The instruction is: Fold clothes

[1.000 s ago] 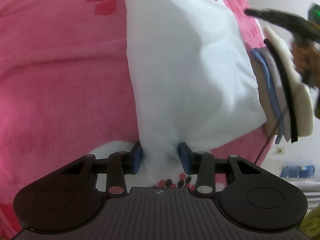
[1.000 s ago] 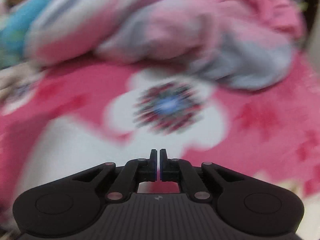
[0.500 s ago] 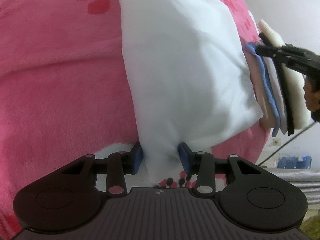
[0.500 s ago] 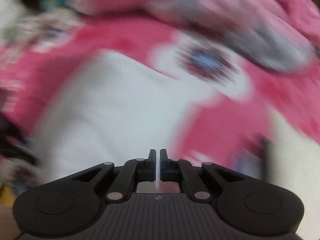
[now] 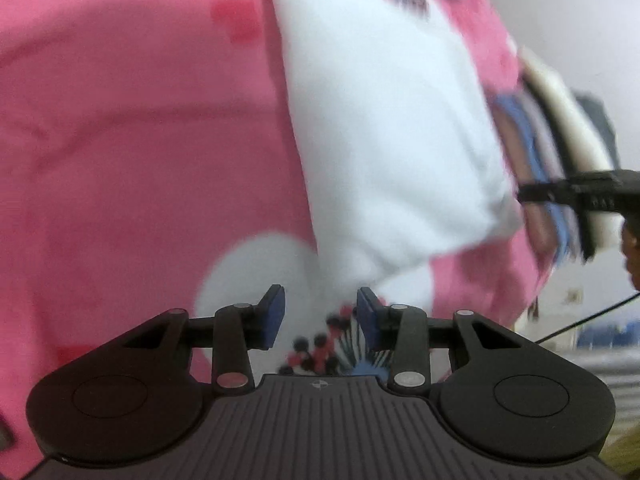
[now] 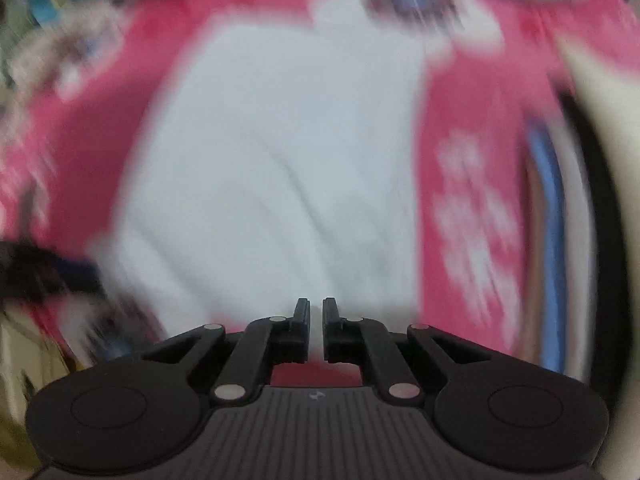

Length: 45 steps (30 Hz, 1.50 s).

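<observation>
**White garment down on the pink blanket, both views blurry — what we'd worry about**

Starting at the left of the left wrist view: the pink blanket (image 5: 120, 140) fills that side of the bed. The white garment (image 5: 384, 128) runs from top centre down to lower centre, lying as a long folded panel. Our left gripper (image 5: 320, 316) sits at its near end with jaws spread apart, and we can't see cloth pinched between them, so it's let go. If it drags across the fleece, that loose near corner could get pulled and the fold would skew.

Further right, the right gripper (image 5: 576, 192) pokes in from the edge, in front of the stack of folded clothes (image 5: 560, 128). In its own view its jaws are nearly together with a thin gap and nothing held. Swing it too close and it could knock the stack over or snag the garment's right edge.
</observation>
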### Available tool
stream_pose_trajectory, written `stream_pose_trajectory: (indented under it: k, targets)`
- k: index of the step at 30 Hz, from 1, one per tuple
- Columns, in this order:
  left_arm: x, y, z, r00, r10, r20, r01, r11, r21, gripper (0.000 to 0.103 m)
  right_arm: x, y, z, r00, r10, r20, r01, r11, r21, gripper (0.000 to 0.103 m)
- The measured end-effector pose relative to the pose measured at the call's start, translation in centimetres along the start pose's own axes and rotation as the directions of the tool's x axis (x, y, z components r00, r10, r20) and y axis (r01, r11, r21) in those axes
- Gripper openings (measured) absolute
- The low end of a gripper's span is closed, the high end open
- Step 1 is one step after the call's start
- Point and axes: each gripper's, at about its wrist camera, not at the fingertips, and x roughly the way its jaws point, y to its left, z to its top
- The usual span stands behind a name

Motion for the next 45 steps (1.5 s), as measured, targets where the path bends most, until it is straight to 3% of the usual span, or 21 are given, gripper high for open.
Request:
stream_pose_trajectory:
  k: [2,6,10,13,15,17,20,23,24,26,28,30,32,34,36,37,38,39,40,42,45]
  targets:
    - [-1.0,-1.2,1.5,0.998,0.017,0.056,-0.02,0.998,0.062,0.039,0.0,1.9,3.0,0.994,0.04,0.101,-0.035,0.998,-0.044,0.022]
    - [1.7,-5.1,3.5,0.997,-0.003,0.083,-0.018,0.967,0.255,0.04,5.3,4.3,8.7,0.983,0.097,0.157,-0.081,0.991,-0.109,0.024]
    - [5.8,-5.2,2.5,0.999,0.043,0.012,-0.044,0.954,0.296,0.04,12.2,4.5,14.6,0.978,0.104,0.181,-0.086,0.991,-0.106,0.021]
    - [6.5,-5.0,1.6,0.998,0.065,0.019,-0.068,0.947,0.315,0.04,12.5,0.1,18.5,0.966,0.009,0.259,-0.046,0.989,0.138,0.022]
    - [6.4,-4.7,1.7,0.998,0.057,0.02,-0.06,0.954,0.293,0.04,10.8,0.5,19.1,0.953,0.047,0.298,-0.075,0.994,0.085,0.023]
    - [6.5,-4.4,1.9,0.999,0.05,0.021,-0.053,0.96,0.276,0.04,10.9,2.9,18.6,0.959,0.166,0.23,-0.164,0.986,-0.029,0.023]
    - [6.6,-4.0,2.2,0.999,0.039,0.023,-0.043,0.967,0.251,0.04,11.0,6.3,17.8,0.94,0.325,0.103,-0.303,0.935,-0.184,0.023]
    - [6.8,-4.4,1.9,0.997,0.059,0.045,-0.069,0.961,0.267,0.041,15.3,7.1,19.5,0.984,0.113,0.137,-0.088,0.981,-0.175,0.02]
    - [6.9,-4.5,1.8,0.996,0.067,0.053,-0.079,0.959,0.273,0.041,16.1,5.5,20.7,0.985,0.065,0.163,-0.054,0.996,-0.071,0.007]
    - [7.0,-4.7,1.5,0.994,0.08,0.071,-0.096,0.959,0.266,0.041,15.3,2.1,22.4,0.97,0.037,0.242,-0.071,0.988,0.135,0.012]
    - [7.5,-5.4,1.5,0.991,0.097,0.09,-0.117,0.962,0.249,0.042,11.8,0.5,22.5,0.944,-0.053,0.325,0.021,0.995,0.101,0.012]
    - [7.7,-5.9,1.6,0.988,0.12,0.093,-0.14,0.956,0.258,0.042,7.7,-1.5,20.7,0.947,0.017,0.32,-0.027,0.999,0.028,0.012]
    - [7.8,-6.3,1.6,0.986,0.138,0.095,-0.158,0.952,0.261,0.042,5.4,-2.2,18.1,0.965,0.141,0.223,-0.127,0.989,-0.079,0.016]
    - [7.2,-6.0,1.1,0.985,0.146,0.096,-0.167,0.952,0.257,0.042,4.0,-2.4,15.3,0.967,0.239,0.083,-0.22,0.956,-0.193,0.019]
    - [6.4,-5.4,0.4,0.983,0.153,0.099,-0.174,0.949,0.261,0.043,5.5,-1.9,12.8,0.963,0.26,-0.073,-0.27,0.917,-0.292,0.019]
    - [6.5,-5.5,0.3,0.982,0.156,0.102,-0.178,0.947,0.266,0.043,6.9,-2.0,11.9,0.969,0.218,-0.114,-0.243,0.915,-0.322,0.018]
    - [6.5,-5.7,0.3,0.982,0.159,0.105,-0.183,0.944,0.273,0.043,8.1,-2.4,11.4,0.987,0.126,-0.096,-0.152,0.928,-0.341,0.016]
    - [6.4,-5.8,0.3,0.981,0.161,0.107,-0.185,0.943,0.278,0.043,9.1,-4.0,11.6,1.0,0.014,-0.019,-0.019,0.949,-0.316,0.008]
    - [6.3,-6.0,0.4,0.981,0.167,0.103,-0.19,0.942,0.277,0.043,8.3,-5.5,12.0,0.999,0.022,0.031,-0.015,0.979,-0.204,0.0]
    - [5.3,-6.4,0.7,0.974,0.188,0.126,-0.214,0.944,0.25,0.042,6.8,-8.6,12.8,0.991,0.019,0.132,-0.023,0.999,0.026,0.003]
    - [3.7,-7.2,1.3,0.964,0.207,0.164,-0.239,0.949,0.207,0.043,3.3,-6.5,10.5,0.982,0.043,0.182,-0.027,0.996,-0.09,0.012]
